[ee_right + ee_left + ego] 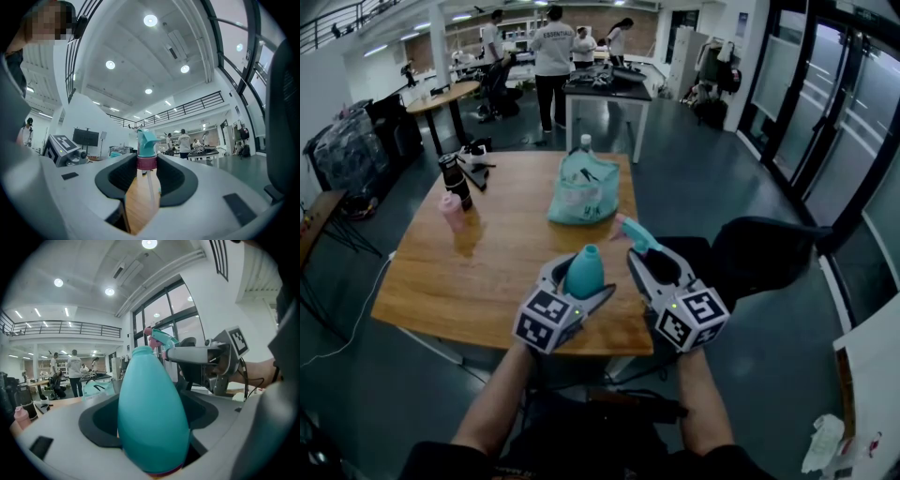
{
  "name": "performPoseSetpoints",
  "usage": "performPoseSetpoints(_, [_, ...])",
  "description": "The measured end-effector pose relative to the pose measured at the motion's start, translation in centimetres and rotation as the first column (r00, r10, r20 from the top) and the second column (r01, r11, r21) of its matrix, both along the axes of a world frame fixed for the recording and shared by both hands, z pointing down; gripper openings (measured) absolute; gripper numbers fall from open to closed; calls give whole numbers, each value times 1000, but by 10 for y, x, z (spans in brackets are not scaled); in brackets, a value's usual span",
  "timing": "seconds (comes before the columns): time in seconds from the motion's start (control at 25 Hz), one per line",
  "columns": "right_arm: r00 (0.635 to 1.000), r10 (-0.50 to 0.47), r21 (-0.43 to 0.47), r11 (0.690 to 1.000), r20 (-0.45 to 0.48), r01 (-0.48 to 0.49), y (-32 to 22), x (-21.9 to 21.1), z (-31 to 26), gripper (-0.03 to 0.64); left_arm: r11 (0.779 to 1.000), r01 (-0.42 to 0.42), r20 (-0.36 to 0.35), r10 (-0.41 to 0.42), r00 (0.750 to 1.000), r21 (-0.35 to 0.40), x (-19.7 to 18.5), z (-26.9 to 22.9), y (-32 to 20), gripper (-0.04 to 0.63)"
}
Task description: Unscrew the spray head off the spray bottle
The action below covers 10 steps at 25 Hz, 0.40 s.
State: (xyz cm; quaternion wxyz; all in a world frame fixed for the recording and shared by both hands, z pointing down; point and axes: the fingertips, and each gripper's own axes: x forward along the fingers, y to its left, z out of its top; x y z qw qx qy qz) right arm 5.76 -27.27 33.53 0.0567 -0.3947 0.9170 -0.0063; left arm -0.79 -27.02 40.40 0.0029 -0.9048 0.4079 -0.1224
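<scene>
A teal spray bottle stands upright between the jaws of my left gripper, which is shut on its body. Its neck is bare and open at the top. The spray head, teal with a pink collar and a thin dip tube hanging below it, is off the bottle. My right gripper is shut on that collar. It holds the head a little right of the bottle neck and apart from it. Both grippers hover over the wooden table near its front edge.
A teal bag lies mid-table with a white bottle cap behind it. A pink bottle and a black flask stand at the table's left. A dark chair is to the right. People stand at far tables.
</scene>
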Motion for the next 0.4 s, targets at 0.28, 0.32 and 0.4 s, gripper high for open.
performPoseSetpoints(0.28, [1000,6,-3,1000,-9,-6,1,-1,-4,134,1000,0,2,0,1000,1,-1,-2,0,397])
performPoseSetpoints(0.32, [1000,6,-3,1000,-8,-6,0,-2,-4,134,1000,0,2,0,1000,1,-1,-2,-1,397])
performPoseSetpoints(0.4, [1000,3,-1,1000,-7,-3,-1,-3,-4,134,1000,1,3,-1,1000,1,-2,-1,-2,397])
